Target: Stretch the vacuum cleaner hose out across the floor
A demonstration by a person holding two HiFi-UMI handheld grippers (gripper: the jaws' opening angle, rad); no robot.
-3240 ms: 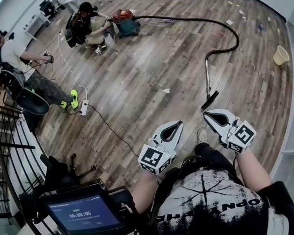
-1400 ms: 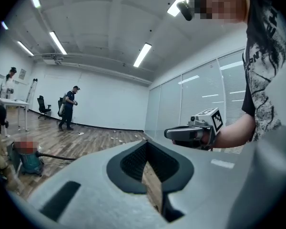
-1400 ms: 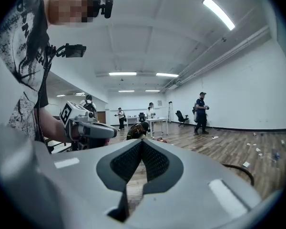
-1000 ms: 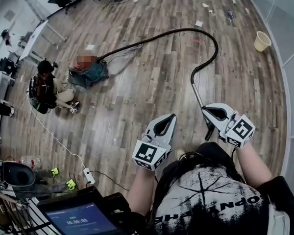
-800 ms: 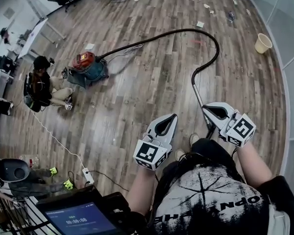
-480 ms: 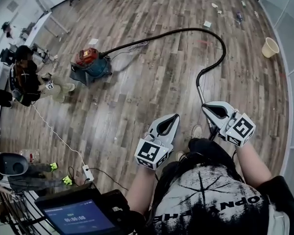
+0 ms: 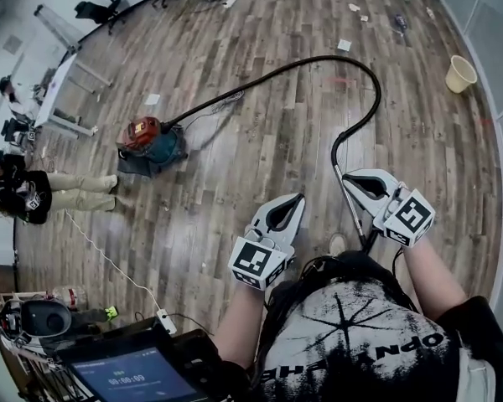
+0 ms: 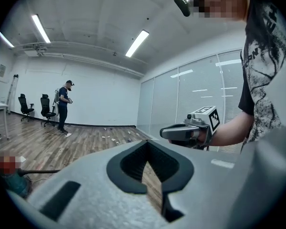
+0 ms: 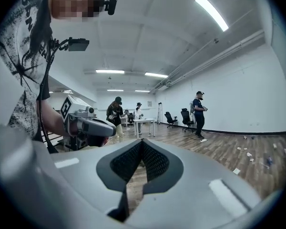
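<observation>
Just beside the right gripper [image 7: 353, 180], on the wooden floor [image 7: 260, 23], lies the hose's metal wand [image 7: 347, 201]. The black vacuum cleaner hose [image 7: 371, 72] curves away from that gripper to the red-and-teal vacuum cleaner [image 7: 151, 138]. Both grippers (the left gripper [image 7: 297, 201] included) have their jaws pressed together, holding nothing.

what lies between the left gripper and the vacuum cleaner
Only bare wood floor separates the left gripper from the vacuum cleaner, as the head view shows.
</observation>
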